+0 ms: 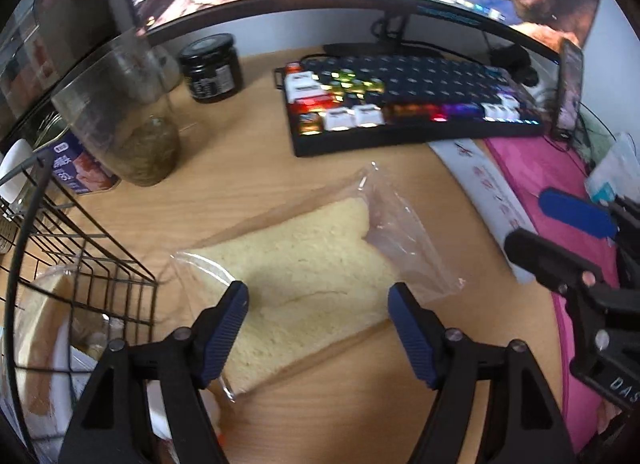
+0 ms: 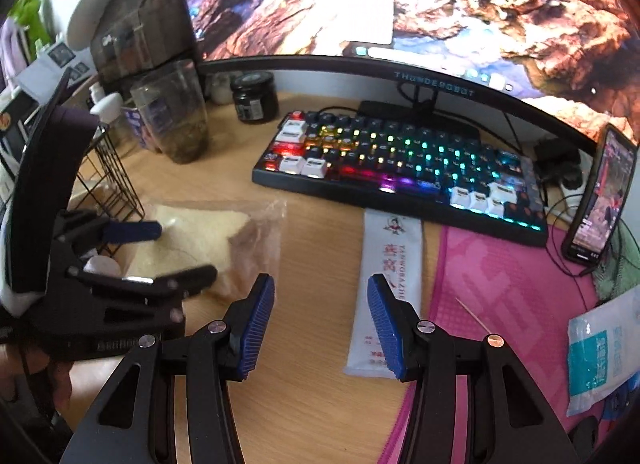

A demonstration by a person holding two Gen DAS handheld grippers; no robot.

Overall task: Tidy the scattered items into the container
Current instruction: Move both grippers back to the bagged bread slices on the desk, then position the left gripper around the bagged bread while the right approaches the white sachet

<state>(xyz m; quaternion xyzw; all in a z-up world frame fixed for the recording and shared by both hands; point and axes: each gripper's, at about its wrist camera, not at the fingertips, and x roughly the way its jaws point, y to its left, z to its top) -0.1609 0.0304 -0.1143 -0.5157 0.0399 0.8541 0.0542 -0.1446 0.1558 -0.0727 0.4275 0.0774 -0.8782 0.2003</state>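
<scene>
Both jaws of the left gripper stand apart over the bagged bread; the right gripper is also apart and holds nothing. Some items already lie in the wire basket, while the bread, white sachet and blue packet remain outside.

The right gripper hangs above the wooden desk, jaws spread with nothing between them. A white sachet lies flat just beyond its right finger, near the front edge of the backlit keyboard. Left of the sachet lies a bagged bread slice. The left gripper, jaws apart, straddles the bread beside the wire basket.
</scene>
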